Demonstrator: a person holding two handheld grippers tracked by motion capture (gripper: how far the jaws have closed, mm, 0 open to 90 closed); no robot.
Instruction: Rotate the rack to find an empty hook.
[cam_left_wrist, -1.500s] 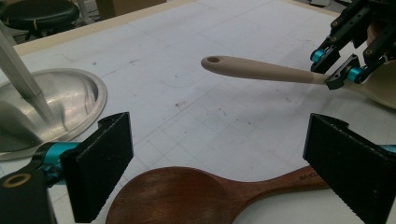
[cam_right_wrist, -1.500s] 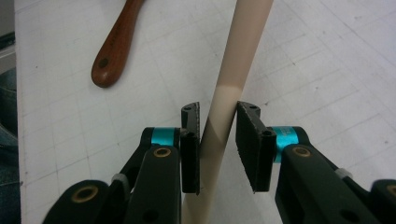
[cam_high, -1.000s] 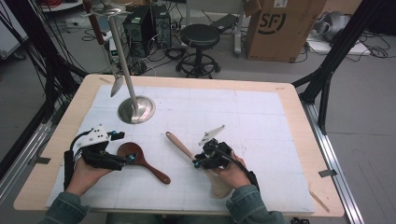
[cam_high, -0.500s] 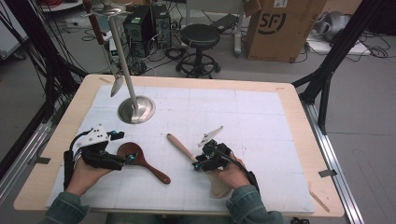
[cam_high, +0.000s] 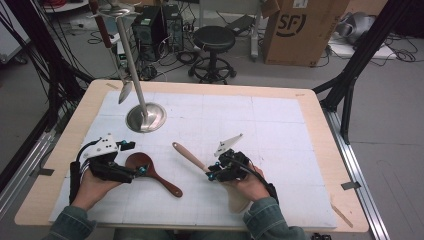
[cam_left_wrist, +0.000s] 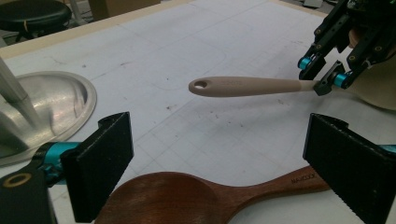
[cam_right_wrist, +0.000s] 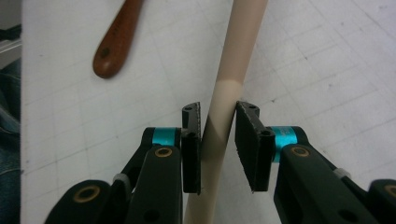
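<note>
**Two spoons on the mat, one in each gripper's reach**

Item 1, pale spatula (cam_high: 192, 156): it lay on the white gridded mat (cam_high: 280, 130) near the middle of the table (cam_high: 310, 92), its handle running up and to the left from your right hand (cam_high: 250, 186) in the high view. Your right gripper (cam_high: 216, 170) had the handle between its jaws, which had just been closing further. In the right gripper view the left pad sat against the handle (cam_right_wrist: 223, 112) and the right pad stood just beside it, with a thin gap showing; you had no full clamp on it that I could confirm.

Item 2, dark wooden spoon (cam_high: 150, 169): it lay flat on the mat in front of your left hand (cam_high: 92, 182), bowl toward that hand, handle pointing down and to the right. Your left gripper (cam_high: 136, 171) stood wide open, its two pads (cam_left_wrist: 100, 163) either side of the spoon's bowl (cam_left_wrist: 177, 198) and touching nothing.

Item 3, metal stand (cam_high: 145, 116): round base on the mat's far left, pole tilted up and to the left, well apart from both spoons.
</note>
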